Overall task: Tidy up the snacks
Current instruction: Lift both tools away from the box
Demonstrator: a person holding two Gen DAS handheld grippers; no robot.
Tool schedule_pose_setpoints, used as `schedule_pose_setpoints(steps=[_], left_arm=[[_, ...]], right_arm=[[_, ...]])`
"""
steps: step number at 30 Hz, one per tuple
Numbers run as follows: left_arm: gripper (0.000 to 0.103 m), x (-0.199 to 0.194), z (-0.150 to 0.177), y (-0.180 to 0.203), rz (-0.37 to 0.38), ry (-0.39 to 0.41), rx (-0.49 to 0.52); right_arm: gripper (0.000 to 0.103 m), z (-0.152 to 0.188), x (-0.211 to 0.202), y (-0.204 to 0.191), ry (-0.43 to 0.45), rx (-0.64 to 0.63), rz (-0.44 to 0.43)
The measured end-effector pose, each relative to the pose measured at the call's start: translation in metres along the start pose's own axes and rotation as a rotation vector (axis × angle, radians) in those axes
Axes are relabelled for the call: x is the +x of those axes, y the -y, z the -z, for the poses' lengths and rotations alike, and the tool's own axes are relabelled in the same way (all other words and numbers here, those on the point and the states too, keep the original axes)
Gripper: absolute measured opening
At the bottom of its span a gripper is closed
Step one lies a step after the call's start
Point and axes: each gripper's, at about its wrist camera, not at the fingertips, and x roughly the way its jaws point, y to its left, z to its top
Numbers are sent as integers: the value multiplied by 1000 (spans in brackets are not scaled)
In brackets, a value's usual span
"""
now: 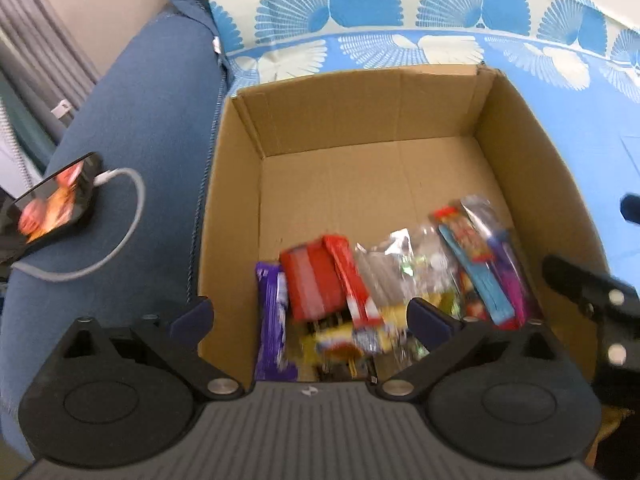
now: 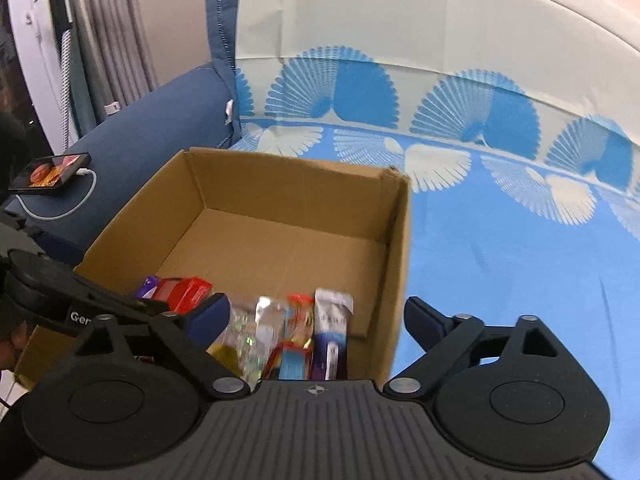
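Observation:
An open cardboard box stands on a blue patterned sheet; it also shows in the right wrist view. Several snack packs lie at its near end: a purple bar, a red pack, a clear bag, a blue and pink pack. In the right wrist view I see the red pack and a clear bag. My left gripper is open and empty above the box's near left side. My right gripper is open and empty, straddling the box's right wall.
A phone with a lit screen and a white cable lies on the blue sofa arm left of the box; it also shows in the right wrist view. The blue sheet spreads right of the box. Curtains hang at back left.

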Motion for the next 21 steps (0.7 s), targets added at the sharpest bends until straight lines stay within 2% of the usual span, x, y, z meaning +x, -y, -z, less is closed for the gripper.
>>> schedule_pose_setpoints(steps=[4,7,10,13,17,21], left_arm=[[103,-32,26,3,17,9,-20],[103,-61,48,3,41,35,-54],[103,-88,70,1,39,80,-106],[103,-111,91,1,27,128,-139],[103,-130,116,7,16,127,-161],[103,-151,138,14,-15,204,-161]], right_arm=[[100,20,-35,-8,-3,29,16],[103,39,-71,-15,71,74,75],[103,61,-102,-29,113,56,85],[103,78,-121,-42,111,7,90],[103,93,-138,-51,139,-17,135],[103,107,-152,-52,145,-9,142]])
